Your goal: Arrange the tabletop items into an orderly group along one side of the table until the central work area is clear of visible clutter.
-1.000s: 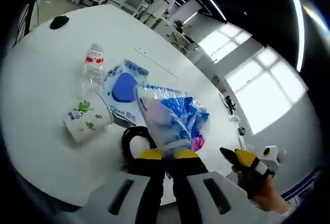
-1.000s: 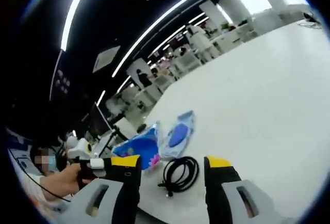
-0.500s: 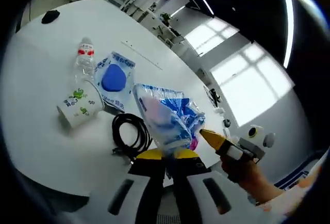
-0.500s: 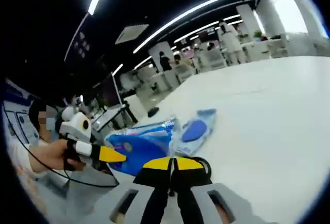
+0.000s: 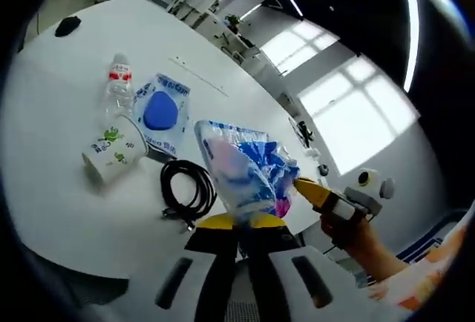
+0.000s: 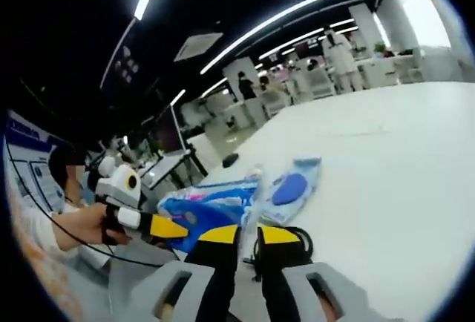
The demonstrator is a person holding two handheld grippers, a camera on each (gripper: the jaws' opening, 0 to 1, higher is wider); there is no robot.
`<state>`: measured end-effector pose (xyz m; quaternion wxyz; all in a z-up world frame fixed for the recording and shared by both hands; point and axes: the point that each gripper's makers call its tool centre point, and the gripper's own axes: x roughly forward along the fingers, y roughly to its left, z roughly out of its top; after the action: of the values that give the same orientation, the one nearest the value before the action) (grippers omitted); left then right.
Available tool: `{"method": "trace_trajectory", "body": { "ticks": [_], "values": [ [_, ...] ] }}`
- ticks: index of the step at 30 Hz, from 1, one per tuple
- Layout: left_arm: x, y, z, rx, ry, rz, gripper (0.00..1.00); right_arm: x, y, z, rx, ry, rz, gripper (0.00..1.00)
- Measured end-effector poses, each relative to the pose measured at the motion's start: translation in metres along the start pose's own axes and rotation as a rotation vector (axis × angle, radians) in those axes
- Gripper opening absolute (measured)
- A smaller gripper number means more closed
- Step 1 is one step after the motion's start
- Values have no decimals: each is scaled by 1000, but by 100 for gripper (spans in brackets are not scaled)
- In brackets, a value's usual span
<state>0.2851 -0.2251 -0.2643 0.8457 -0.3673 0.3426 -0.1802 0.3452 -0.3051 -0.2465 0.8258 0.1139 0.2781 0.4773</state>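
My left gripper (image 5: pixel 237 222) is shut on the lower edge of a clear plastic bag (image 5: pixel 245 166) with blue and pink contents, holding it up over the white table (image 5: pixel 52 211). My right gripper (image 6: pixel 249 234) meets the bag (image 6: pixel 211 207) from the other side, its jaws nearly together on a thin bag edge. In the left gripper view the right gripper (image 5: pixel 315 192) touches the bag's right side. A black coiled cable (image 5: pixel 185 188) lies under the bag. Beyond it are a frog-print paper cup (image 5: pixel 111 151) on its side, a water bottle (image 5: pixel 117 88) and a blue packet (image 5: pixel 163 110).
A black mouse (image 5: pixel 67 25) sits at the table's far corner, seen also as a mouse (image 6: pixel 231 160) in the right gripper view. A hand (image 6: pixel 85 222) holds the left gripper (image 6: pixel 156 225). Wide bare tabletop (image 6: pixel 401 159) stretches to the right. Desks and people stand in the background.
My right gripper went from open to shut, then came in against the bag's edge, its jaws now a sliver apart. The left gripper keeps holding the bag.
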Motion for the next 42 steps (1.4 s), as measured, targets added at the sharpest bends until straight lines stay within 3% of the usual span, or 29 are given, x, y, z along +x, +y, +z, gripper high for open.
{"method": "trace_trajectory", "body": {
  "ticks": [3, 7, 11, 12, 16, 20, 26, 29, 32, 36, 42],
  "values": [
    [-1, 0, -1, 9, 4, 5, 0, -1, -1, -4, -89, 32, -24, 0],
    [-4, 1, -2, 32, 21, -10, 0, -6, 5, 0, -39, 49, 9, 0],
    [-7, 0, -5, 154, 86, -12, 0, -7, 6, -2, -102, 115, 44, 0],
    [-7, -1, -4, 145, 92, -14, 0, -7, 5, -3, -131, 135, 44, 0],
    [-8, 1, 9, 111, 56, -10, 0, -8, 10, 2, -127, 128, 54, 0],
    [-4, 3, 21, 124, -4, 15, 1, -10, 8, 11, -63, 88, 51, 0],
    [-4, 2, 34, 163, -46, 54, 24, -15, -8, 19, 45, 41, 42, 0],
    [0, -6, 34, 178, -41, 37, 11, -17, -14, 17, 67, 32, 40, 0],
    [7, 0, 31, 236, -12, 94, 9, -17, -19, 16, 103, 30, 26, 0],
    [15, -4, 33, 185, -23, 88, 4, -18, -26, 11, 141, 29, 14, 0],
    [32, -8, 40, 151, 7, 74, 0, -23, -43, 13, 177, 26, -18, 0]
  ]
}}
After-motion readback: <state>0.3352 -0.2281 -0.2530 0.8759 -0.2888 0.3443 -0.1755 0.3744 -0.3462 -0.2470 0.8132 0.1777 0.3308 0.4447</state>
